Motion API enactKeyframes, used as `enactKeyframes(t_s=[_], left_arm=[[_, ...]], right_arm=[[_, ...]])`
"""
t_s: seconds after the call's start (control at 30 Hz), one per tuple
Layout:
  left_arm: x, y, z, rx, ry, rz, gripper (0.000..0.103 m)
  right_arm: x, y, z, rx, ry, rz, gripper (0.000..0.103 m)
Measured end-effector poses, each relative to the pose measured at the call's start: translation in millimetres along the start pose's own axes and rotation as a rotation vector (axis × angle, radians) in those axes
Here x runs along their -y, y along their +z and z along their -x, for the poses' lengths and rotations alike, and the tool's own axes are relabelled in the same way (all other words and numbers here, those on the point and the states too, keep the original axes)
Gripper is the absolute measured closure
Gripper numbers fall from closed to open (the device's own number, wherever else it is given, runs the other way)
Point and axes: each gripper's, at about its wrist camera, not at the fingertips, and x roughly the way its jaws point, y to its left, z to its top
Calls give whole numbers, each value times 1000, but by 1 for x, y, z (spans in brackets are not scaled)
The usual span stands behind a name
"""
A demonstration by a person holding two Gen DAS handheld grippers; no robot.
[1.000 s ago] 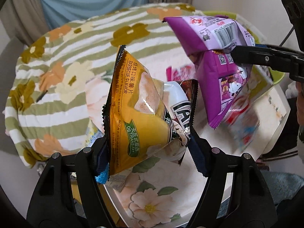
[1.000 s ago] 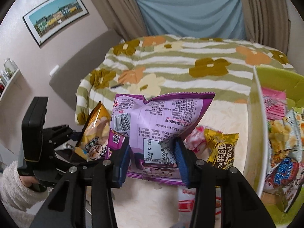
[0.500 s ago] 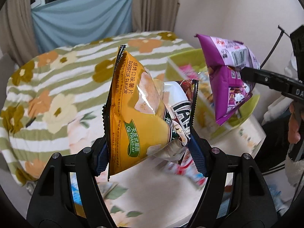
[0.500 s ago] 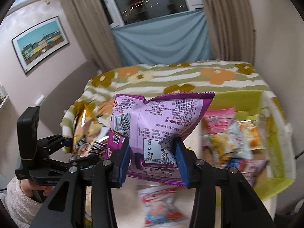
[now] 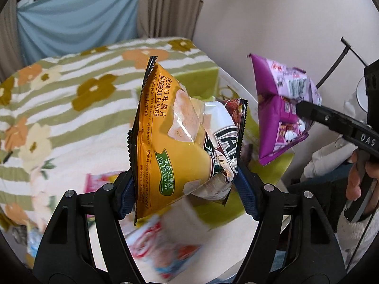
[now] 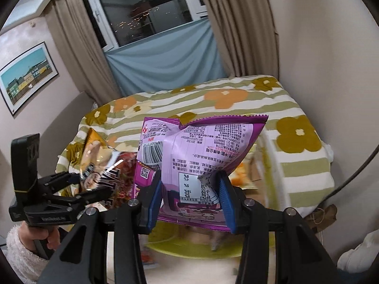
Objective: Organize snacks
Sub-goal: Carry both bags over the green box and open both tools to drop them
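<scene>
Left wrist view, risk: the left tongs (image 5: pixel 184 189) pinch only the lower end of the yellow barbecue chip bag (image 5: pixel 165 142); the puffy, top-heavy bag could probably slip or swing loose.
Left wrist view, tongs: clamped on the chip bag, held in the air above the table (image 5: pixel 227 243) and the green bin (image 5: pixel 272 165).
Right wrist view, risk: the purple snack bag (image 6: pixel 199 151) blocks sight of the bin (image 6: pixel 189 248), so a drop might miss.
Right wrist view, tongs: the right tongs (image 6: pixel 190 201) squeeze the purple bag's bottom tightly, above the bin.
</scene>
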Motion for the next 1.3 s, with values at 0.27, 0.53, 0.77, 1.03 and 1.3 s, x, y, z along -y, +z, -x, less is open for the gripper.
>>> enactKeyframes(t_s=[0.27,0.53,0.77,1.03,1.3], left_arm=[[30,-1,-69,-95,3,64,33],[36,-20,-89,-133,86,101,9],[25,-21,-76,-114,134,143,9],[16,-17,-80,-129,160,180,9],[16,-24,-71,-121,168,189,9]], right_arm=[[62,15,-8,-30,11,-31,62],[78,20,-29,-66,66,-15,62],[74,19,-54,-107,114,-9,62],[71,20,-94,-178,161,-33,62],[70,14,-97,-209,133,-5,62]])
